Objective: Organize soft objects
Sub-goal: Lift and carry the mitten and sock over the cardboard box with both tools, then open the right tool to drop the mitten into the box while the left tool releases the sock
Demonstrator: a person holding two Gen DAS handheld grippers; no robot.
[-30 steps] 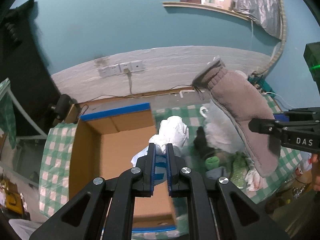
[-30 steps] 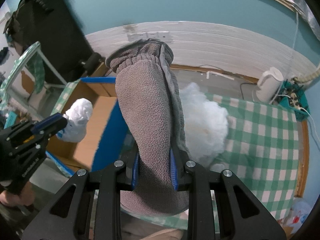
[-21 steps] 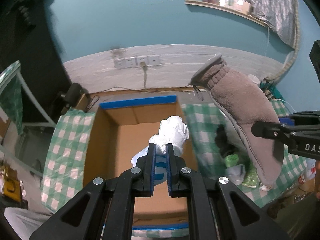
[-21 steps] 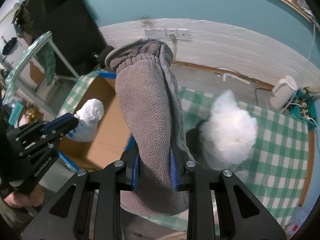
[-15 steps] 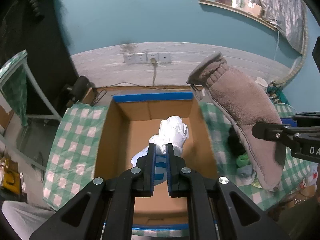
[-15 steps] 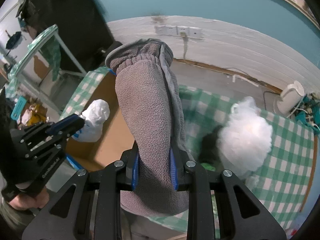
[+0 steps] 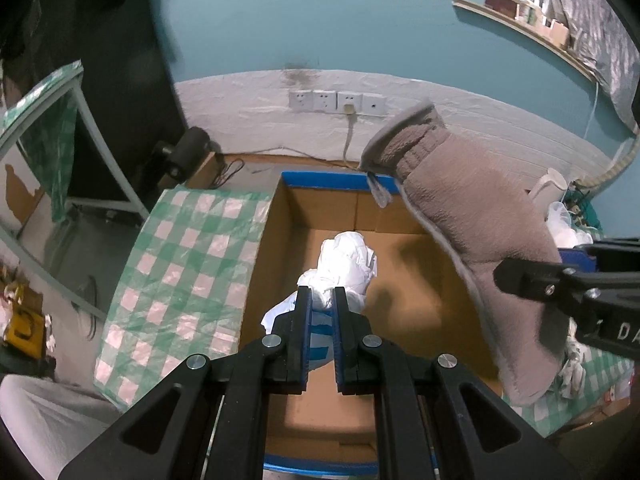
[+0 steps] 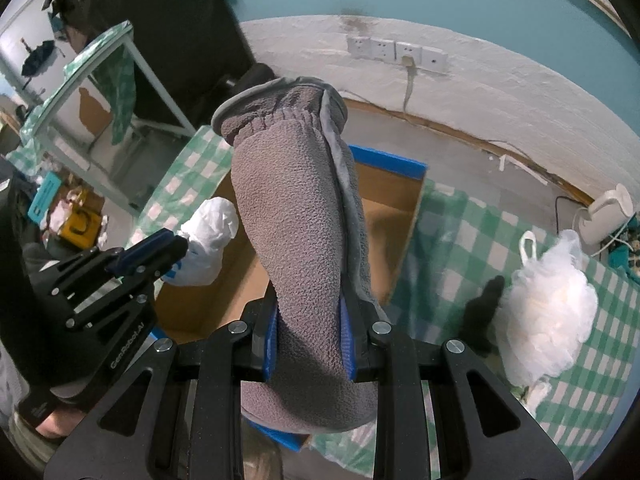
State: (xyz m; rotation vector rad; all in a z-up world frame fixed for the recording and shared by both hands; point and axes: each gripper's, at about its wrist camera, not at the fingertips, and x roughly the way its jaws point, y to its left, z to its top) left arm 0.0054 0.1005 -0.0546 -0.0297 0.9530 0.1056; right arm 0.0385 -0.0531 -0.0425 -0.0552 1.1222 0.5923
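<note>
My left gripper point(image 7: 320, 300) is shut on a crumpled white plastic bag point(image 7: 346, 266) and holds it above the open cardboard box point(image 7: 400, 280) with blue-taped edges. The bag point(image 8: 208, 236) and left gripper point(image 8: 160, 248) also show in the right wrist view. My right gripper point(image 8: 308, 320) is shut on a grey-brown fleece slipper point(image 8: 296, 240), held upright over the box's right side point(image 8: 400, 220). The slipper point(image 7: 480, 248) and right gripper point(image 7: 520, 276) show at the right of the left wrist view.
The box sits on a green-and-white checked cloth point(image 7: 192, 264). A clear bag of white stuffing point(image 8: 548, 308) and a dark object point(image 8: 484, 316) lie on the cloth to the right. A white kettle point(image 8: 608, 212) stands far right. Wall sockets point(image 7: 336, 102) are behind.
Both grippers have moved left with their loads. The white bag and the slipper now hang over the box, and the stuffing bag has slid to the right edge of view.
</note>
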